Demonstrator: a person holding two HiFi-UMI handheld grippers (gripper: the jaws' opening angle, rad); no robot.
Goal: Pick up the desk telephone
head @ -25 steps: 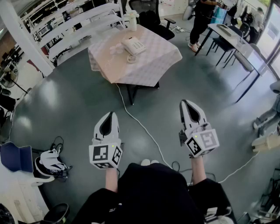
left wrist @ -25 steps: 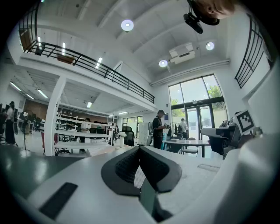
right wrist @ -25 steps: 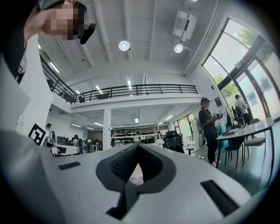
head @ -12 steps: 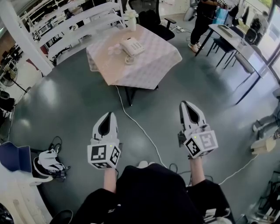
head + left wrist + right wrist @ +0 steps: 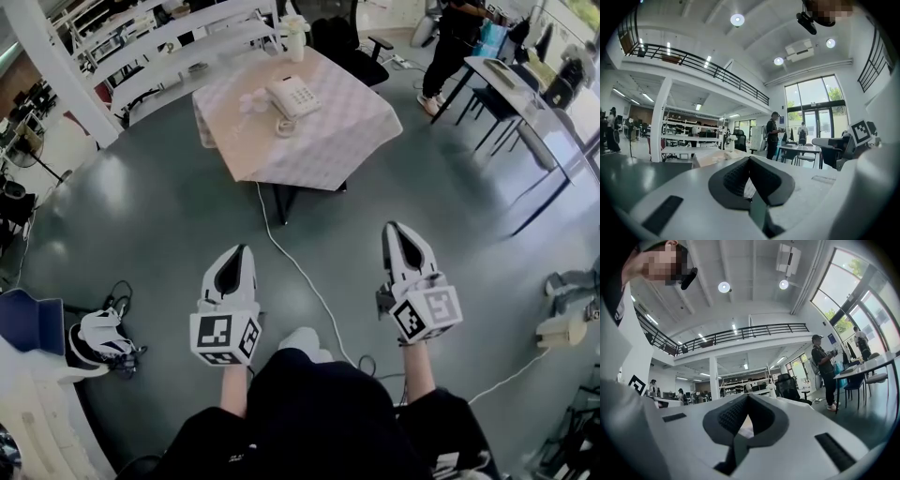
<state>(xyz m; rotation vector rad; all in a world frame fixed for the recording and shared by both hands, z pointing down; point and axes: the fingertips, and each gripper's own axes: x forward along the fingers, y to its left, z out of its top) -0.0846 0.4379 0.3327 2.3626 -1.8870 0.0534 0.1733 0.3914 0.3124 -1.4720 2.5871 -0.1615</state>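
Note:
A white desk telephone with a coiled cord sits on a table covered with a pale checked cloth, far ahead in the head view. My left gripper and my right gripper are held side by side well short of the table, above the grey floor. Both are shut with nothing between their jaws. In the left gripper view the jaws meet at the tip, with the table's edge low beyond them. The right gripper view shows its jaws shut the same way.
A white cable runs across the floor from the table toward me. A white vase stands at the table's far edge, a black office chair behind it. Shelving at left, desks and a standing person at right. Shoes and bags lie low left.
The table and telephone have shifted slightly right and down in the head view. Both grippers hold much the same place in the picture, still shut.

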